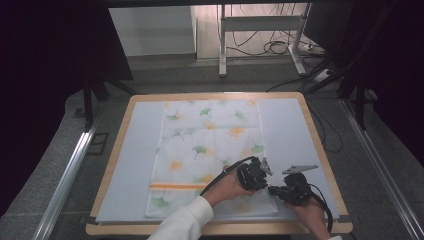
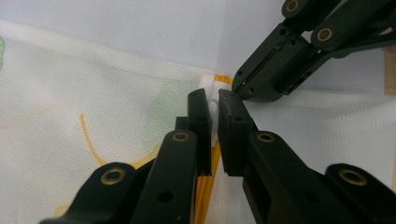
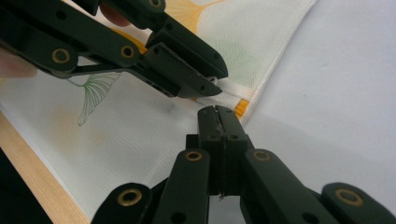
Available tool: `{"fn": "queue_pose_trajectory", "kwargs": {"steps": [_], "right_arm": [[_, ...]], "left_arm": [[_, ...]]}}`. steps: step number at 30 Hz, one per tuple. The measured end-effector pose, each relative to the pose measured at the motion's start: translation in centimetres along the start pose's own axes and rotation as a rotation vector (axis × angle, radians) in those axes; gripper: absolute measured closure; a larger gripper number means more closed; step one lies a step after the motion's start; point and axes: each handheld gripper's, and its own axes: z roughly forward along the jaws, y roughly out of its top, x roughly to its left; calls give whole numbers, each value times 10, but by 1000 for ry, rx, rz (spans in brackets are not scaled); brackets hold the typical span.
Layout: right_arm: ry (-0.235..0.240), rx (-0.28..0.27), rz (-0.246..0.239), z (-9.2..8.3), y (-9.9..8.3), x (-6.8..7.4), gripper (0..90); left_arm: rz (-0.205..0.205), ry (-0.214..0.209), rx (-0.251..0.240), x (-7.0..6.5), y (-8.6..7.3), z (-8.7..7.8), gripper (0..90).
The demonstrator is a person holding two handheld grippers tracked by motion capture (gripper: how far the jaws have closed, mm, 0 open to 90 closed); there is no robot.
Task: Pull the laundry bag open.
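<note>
A white cloth (image 1: 200, 145) printed with green and orange leaves lies flat on the pale mat (image 1: 132, 150). An orange stripe (image 1: 172, 186) crosses it near the front. Both grippers meet at the cloth's right edge by that stripe. My left gripper (image 2: 215, 100) is shut on a small raised fold of the cloth (image 2: 70, 93) beside the stripe's end (image 2: 224, 78). My right gripper (image 3: 217, 111) has its jaws flush together on the cloth's edge (image 3: 116, 130), just below the stripe (image 3: 240, 108). In the high view the left gripper (image 1: 265, 177) reaches across from a white sleeve, and the right gripper (image 1: 272, 190) sits just in front of it.
The mat covers a wooden table (image 1: 215, 229) whose front edge lies close behind both hands. Bare mat (image 1: 285, 130) runs along the cloth's right side. Metal rails (image 1: 65, 175) flank the table, and a frame with cables (image 1: 260, 45) stands on the floor beyond.
</note>
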Motion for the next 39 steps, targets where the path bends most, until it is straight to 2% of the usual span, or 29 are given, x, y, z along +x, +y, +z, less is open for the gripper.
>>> {"fn": "queue_pose_trajectory", "kwargs": {"steps": [1,12,19,39], "right_arm": [[8,-5,19,0,0,-1,895],[19,-5,30,0,-1,-3,896],[22,-5,31,0,-1,-4,896],[22,-8,32,-2,-2,-6,896]], "left_arm": [[-3,0,0,0,0,0,848],[-2,9,8,0,-5,-3,849],[5,20,11,-1,-9,-6,849],[-8,23,19,1,-19,-14,849]]}}
